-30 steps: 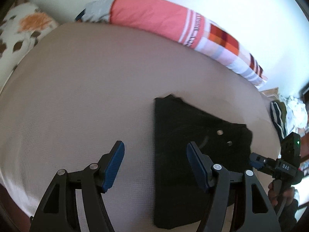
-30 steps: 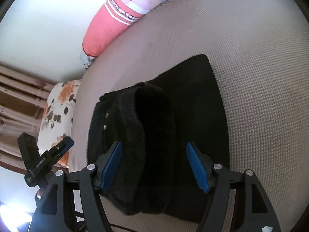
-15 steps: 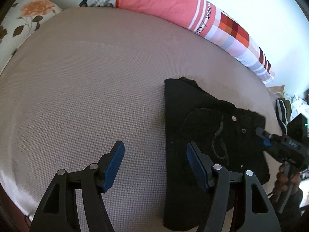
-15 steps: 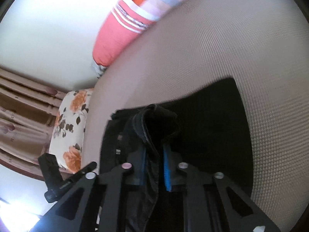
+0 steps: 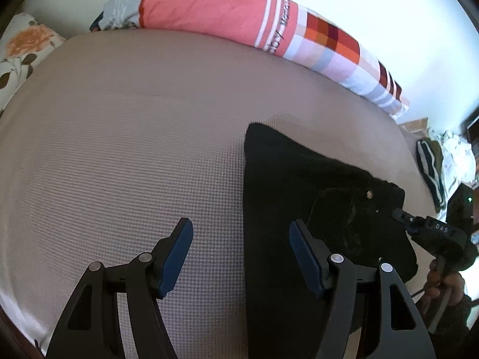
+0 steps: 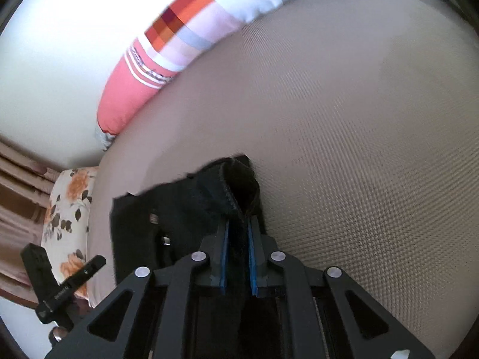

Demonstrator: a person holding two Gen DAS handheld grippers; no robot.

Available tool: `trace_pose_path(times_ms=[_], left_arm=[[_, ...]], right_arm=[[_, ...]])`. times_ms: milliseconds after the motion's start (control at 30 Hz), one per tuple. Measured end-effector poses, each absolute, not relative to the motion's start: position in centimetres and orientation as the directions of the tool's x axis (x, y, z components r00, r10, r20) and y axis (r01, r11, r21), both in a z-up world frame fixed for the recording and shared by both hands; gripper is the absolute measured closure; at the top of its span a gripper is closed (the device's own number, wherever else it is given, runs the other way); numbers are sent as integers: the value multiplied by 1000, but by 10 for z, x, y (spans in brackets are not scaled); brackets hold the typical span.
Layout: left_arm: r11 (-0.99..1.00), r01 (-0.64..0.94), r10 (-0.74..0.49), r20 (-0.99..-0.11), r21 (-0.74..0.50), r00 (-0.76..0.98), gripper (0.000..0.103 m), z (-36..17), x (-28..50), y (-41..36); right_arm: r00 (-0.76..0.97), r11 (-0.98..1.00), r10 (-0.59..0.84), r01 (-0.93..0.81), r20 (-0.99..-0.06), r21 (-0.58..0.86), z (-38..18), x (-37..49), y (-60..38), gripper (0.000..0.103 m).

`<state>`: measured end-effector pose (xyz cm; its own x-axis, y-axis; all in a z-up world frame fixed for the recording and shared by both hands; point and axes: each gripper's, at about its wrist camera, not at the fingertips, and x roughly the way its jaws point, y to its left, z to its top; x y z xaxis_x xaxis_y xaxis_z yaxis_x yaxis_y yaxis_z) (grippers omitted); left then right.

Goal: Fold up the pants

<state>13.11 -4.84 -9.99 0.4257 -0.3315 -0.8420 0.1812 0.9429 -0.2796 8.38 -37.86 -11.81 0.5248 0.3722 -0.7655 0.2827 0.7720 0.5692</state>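
Black pants (image 5: 299, 185) lie folded on the beige bed, metal buttons showing near their right edge. My left gripper (image 5: 241, 254) is open and empty above the bed, its right finger over the pants' left edge. My right gripper (image 6: 238, 233) is shut on the pants (image 6: 227, 185), pinching a thick bunched edge that is lifted off the bed. The right gripper also shows in the left wrist view (image 5: 401, 217) at the pants' right edge. The left gripper shows in the right wrist view (image 6: 98, 261) at the lower left.
A long pink and checked bolster pillow (image 5: 239, 21) lies along the far wall. A floral pillow (image 6: 69, 218) sits at the bed's end. Clothes (image 5: 431, 170) are piled beyond the bed's right side. The beige bedsheet (image 5: 119, 149) spreads left of the pants.
My right gripper closed on the bunched edge of the pants and lifted it, drawing it over. My left gripper stayed open and shifted slightly over the bed.
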Motion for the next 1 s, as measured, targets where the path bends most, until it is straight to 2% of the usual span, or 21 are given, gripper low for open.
trace_pose_path(times_ms=[67,100,133,333,600,1000], left_arm=[[949,192,-310,-865,-251,396,35,-111,134,-56],[949,202,-303,-875,-242,379,35,-117,135,-60],[951,209,-293,-886,-229,361,35,-125,136,-63],[955,238,-257,-894,-177,368,35,-131,126,-70],[947,268,-268,-894,-176,360,35,-128,107,-75],[939,294,-283,-889,-180,359,35,-124,88,-81]], right_arm=[[518,771,369,292,-772,565,-119,85,-379,86],[514,784,357,289,-780,549,-117,85,-378,79],[508,803,332,290,-795,521,-114,85,-376,77],[477,832,309,283,-823,477,-102,64,-370,76],[446,852,300,273,-843,447,-88,31,-357,76],[441,834,357,246,-823,494,-88,10,-349,79]])
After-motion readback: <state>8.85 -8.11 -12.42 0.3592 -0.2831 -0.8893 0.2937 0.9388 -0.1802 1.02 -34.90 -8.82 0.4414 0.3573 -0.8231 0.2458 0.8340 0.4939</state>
